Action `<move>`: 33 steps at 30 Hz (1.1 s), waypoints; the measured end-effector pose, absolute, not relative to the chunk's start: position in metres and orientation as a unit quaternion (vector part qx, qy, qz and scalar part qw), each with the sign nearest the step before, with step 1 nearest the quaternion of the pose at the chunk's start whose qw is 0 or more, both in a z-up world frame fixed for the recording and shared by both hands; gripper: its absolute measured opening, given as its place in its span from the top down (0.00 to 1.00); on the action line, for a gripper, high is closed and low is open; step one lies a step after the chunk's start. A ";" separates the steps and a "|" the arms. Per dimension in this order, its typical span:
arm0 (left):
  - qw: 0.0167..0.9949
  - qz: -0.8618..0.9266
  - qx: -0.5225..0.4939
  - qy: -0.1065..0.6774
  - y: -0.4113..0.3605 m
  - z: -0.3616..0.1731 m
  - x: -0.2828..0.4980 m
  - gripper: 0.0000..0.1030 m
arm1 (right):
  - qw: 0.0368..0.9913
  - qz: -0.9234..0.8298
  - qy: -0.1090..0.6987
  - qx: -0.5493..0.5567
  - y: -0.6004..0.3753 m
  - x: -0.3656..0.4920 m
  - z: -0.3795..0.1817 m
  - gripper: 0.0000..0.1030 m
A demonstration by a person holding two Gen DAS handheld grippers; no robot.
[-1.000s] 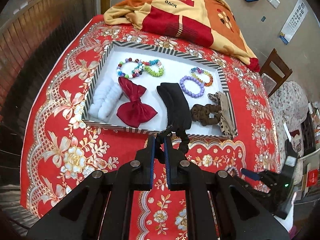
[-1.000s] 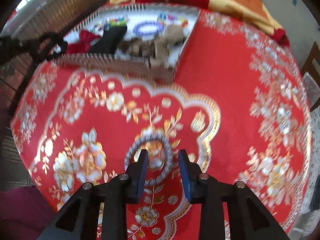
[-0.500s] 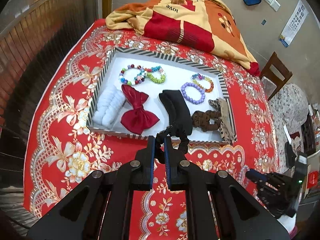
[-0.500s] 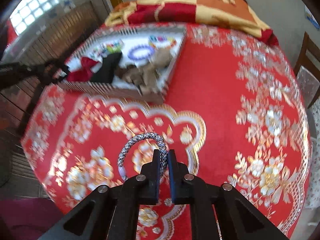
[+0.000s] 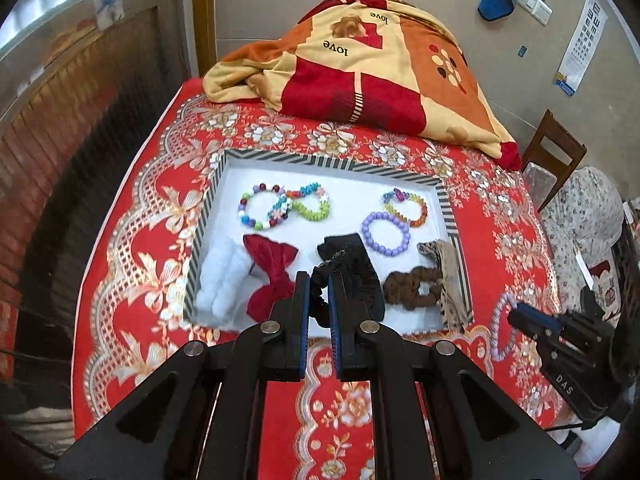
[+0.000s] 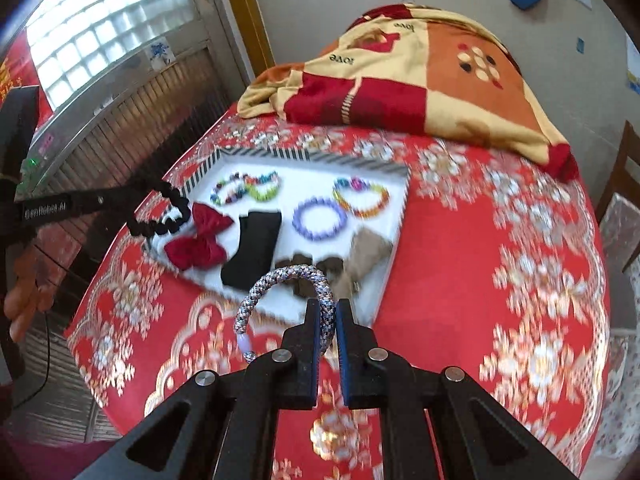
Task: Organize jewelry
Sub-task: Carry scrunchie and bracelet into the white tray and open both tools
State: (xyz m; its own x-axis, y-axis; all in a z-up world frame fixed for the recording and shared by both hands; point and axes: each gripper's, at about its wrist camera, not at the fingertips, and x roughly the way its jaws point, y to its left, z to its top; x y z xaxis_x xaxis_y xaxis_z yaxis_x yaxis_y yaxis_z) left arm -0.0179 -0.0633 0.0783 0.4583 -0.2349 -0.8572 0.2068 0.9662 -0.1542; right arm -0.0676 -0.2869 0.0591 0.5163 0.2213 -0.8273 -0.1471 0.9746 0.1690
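Observation:
A white tray with a striped rim (image 5: 332, 163) lies on the red tablecloth and holds bead bracelets (image 5: 386, 233), a red bow (image 5: 272, 270), a white scrunchie (image 5: 220, 280), a black band (image 5: 360, 264) and brown hair ties (image 5: 412, 290). My left gripper (image 5: 319, 288) is shut on a black scrunchie (image 5: 320, 280) above the tray's near edge; it also shows in the right wrist view (image 6: 160, 212). My right gripper (image 6: 327, 316) is shut on a grey braided bracelet (image 6: 280, 280), held above the cloth at the tray's near right corner (image 5: 500, 324).
A folded patterned blanket (image 5: 380, 72) lies at the table's far end. A wooden chair (image 5: 552, 152) stands to the right. A window and wooden paneling (image 6: 120, 60) are on the left. The tablecloth (image 6: 500, 260) is bare right of the tray.
My right gripper closed on the braided bracelet, lifted it off the cloth and carried it toward the tray. My left gripper moved forward over the tray's near edge with the black scrunchie.

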 end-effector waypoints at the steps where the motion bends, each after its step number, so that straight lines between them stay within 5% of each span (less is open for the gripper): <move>1: 0.853 -0.130 -0.013 0.505 -0.065 0.077 -0.015 0.93 | 0.869 0.108 0.481 0.035 -0.283 -0.059 0.059 0.93; 33: 0.810 -0.088 -0.008 0.579 -0.054 -0.035 0.102 0.90 | 0.815 0.104 0.570 0.003 -0.225 0.149 -0.043 0.93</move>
State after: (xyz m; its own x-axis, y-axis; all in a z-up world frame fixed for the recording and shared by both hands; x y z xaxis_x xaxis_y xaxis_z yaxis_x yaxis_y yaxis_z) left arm 0.1016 -0.0538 -0.0350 0.3135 -0.1523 -0.9373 0.1338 0.9843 -0.1151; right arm 0.1495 -0.2250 -0.0432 0.3287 0.1722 -0.9286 -0.1660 0.9785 0.1227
